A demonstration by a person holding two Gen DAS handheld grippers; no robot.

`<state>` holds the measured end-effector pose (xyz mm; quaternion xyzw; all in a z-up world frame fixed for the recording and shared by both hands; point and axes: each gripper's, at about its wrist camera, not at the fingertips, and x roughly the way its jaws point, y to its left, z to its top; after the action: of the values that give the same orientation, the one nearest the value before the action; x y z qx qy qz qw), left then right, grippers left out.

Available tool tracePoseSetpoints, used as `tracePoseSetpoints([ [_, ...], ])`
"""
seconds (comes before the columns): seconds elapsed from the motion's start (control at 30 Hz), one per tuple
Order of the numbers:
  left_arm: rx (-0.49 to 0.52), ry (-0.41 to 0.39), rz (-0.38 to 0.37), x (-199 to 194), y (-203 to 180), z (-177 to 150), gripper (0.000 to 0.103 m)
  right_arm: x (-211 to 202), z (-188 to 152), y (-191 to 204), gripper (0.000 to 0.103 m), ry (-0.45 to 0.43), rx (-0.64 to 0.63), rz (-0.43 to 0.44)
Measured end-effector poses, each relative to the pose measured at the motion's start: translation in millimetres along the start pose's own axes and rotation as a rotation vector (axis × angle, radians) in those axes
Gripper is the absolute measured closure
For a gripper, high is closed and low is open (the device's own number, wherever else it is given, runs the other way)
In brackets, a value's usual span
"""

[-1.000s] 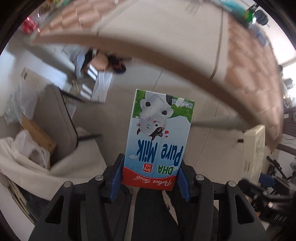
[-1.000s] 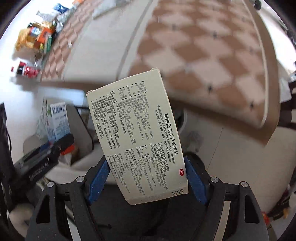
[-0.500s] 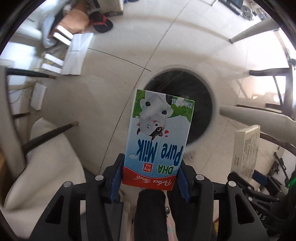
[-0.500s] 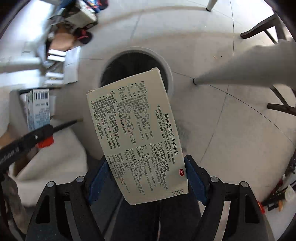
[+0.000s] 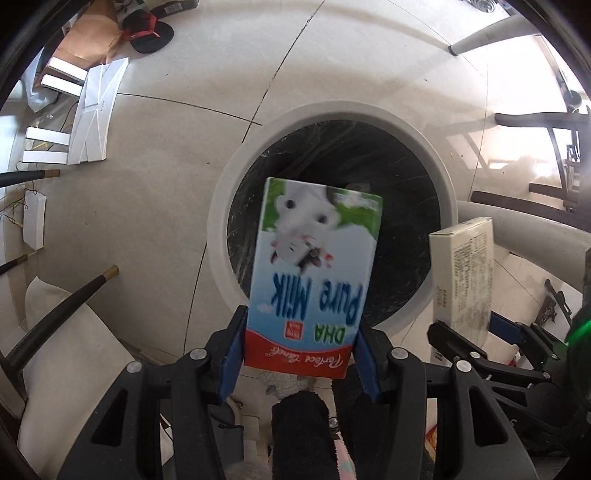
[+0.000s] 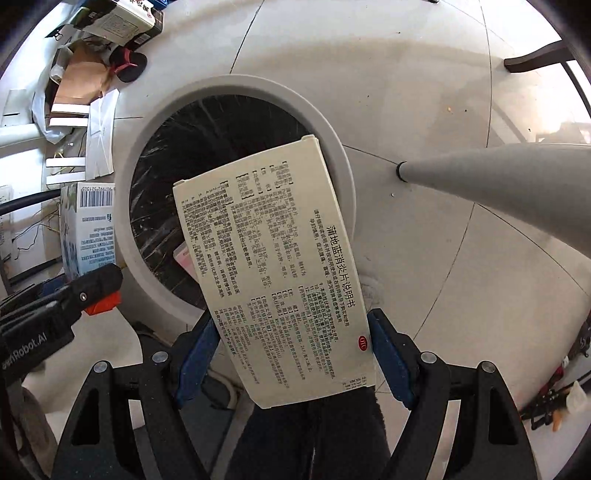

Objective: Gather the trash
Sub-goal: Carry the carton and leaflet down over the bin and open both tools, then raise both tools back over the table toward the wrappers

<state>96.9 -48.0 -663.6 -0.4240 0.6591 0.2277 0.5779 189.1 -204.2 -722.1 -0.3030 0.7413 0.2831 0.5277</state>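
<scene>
Over the bin (image 5: 436, 147), the left gripper's (image 5: 301, 354) fingers clamp a milk carton (image 5: 314, 273); the right gripper's (image 6: 291, 354) fingers clamp a medicine box (image 6: 273, 266).

The left tongs (image 5: 301, 354) clamp the red bottom end of a milk carton (image 5: 314, 273) between blue pads (image 5: 232, 360), the carton's far end reaching over the dark mouth of a round bin (image 5: 436, 147) with a pale rim. Just right of the bin, the right tongs (image 5: 476, 332) hold a cream box (image 5: 463, 280) printed with small text. Left of the bin, across the tiled floor (image 5: 177, 206), lie white papers (image 5: 94, 118) and a black sandal (image 5: 149, 31).
</scene>
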Motion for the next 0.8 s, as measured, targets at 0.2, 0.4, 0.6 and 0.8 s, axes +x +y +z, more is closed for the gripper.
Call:
tracePoseSetpoints([
  [0.2, -0.010, -0.043, 0.031, -4.5, 7.3, 0.7, 0.020, 9.5, 4.2, 2.9, 0.021, 0.012, -0.008, 0.023],
  [0.4, -0.024, -0.055, 0.080, -13.8, 18.2, -9.5, 0.003, 4.8, 0.3, 2.0, 0.000, -0.010, -0.023, 0.032],
  [0.6, -0.033, -0.100, 0.118, -38.8, 22.5, -32.9, 0.003, -25.5, -16.4, 0.5, 0.000, -0.064, -0.015, -0.009],
  [0.8, -0.021, -0.148, 0.167, -79.3, 15.7, -65.1, 0.003, -68.8, -42.0, 4.9, 0.000, -0.125, 0.003, -0.043],
])
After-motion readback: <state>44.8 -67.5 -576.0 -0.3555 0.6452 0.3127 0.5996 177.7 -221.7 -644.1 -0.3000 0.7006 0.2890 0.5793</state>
